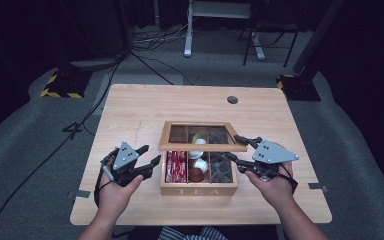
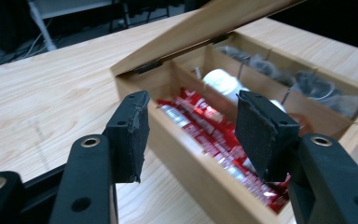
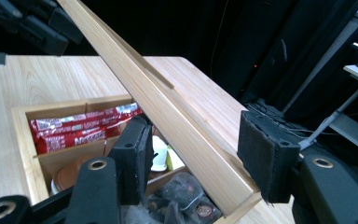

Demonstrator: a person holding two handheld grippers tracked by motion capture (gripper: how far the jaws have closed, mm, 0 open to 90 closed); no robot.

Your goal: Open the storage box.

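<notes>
- Right gripper (image 1: 241, 149), centre-right: fingers apart around the half-raised lid (image 1: 202, 136) edge.
- Left gripper (image 1: 147, 155), lower left beside the box (image 1: 198, 190): fingers apart, empty.

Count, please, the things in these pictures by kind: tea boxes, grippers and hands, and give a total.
Wooden tea box: 1
Grippers: 2
Hands: 2
Total: 5
</notes>
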